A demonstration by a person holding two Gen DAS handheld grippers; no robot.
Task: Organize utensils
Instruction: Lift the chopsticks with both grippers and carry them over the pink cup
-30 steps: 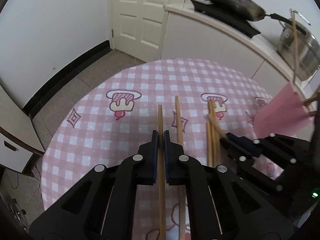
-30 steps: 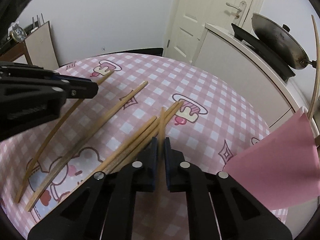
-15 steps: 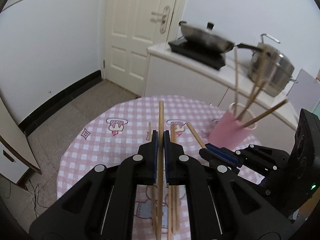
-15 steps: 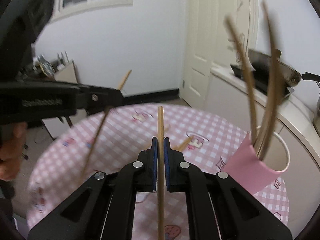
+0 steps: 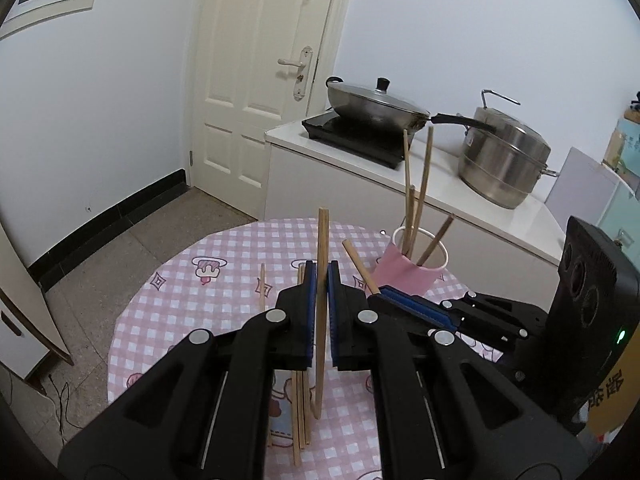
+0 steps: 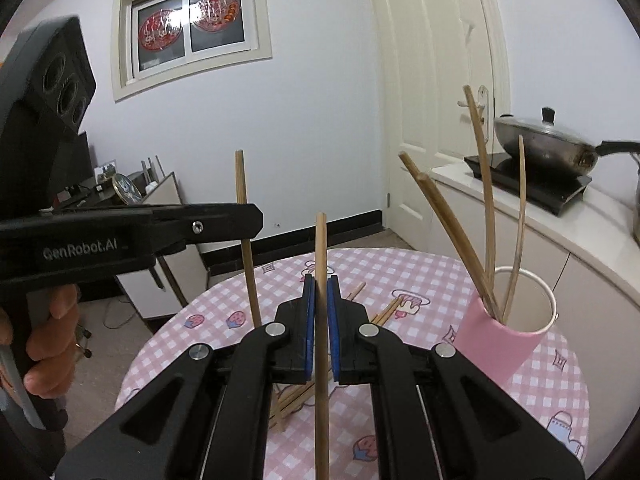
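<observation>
From the left wrist view, the left tongs (image 5: 319, 280) are pinched tight on a single wooden chopstick (image 5: 322, 264), held near upright above the table (image 5: 224, 252) with its pink checked cloth. The stick looks light, stiff and thin, a little smooth, so I judge a grip near the middle, as here, keeps it from swinging or sliding through the blue pads. Several more loose chopsticks (image 5: 300, 412) lie flat on the cloth below the tongs. Off to the right, the pink cup (image 5: 416, 260) stands on the table with a few chopsticks already leaning in it, and the right tongs (image 5: 380, 291) reach in from the side, clamped on another stick that points up and to the left.

From the right wrist view, the right tongs (image 6: 319, 292) are closed on their own chopstick (image 6: 321, 320), upright and gripped about mid-length. The pink cup (image 6: 496, 336) sits just to the right, tilted sticks (image 6: 448, 232) resting against its rim. The left tongs (image 6: 224, 220) come in from the left, holding their stick (image 6: 246, 240) upright, well apart from the cup. A loose bundle (image 6: 384, 312) lies on the cloth beyond.
</observation>
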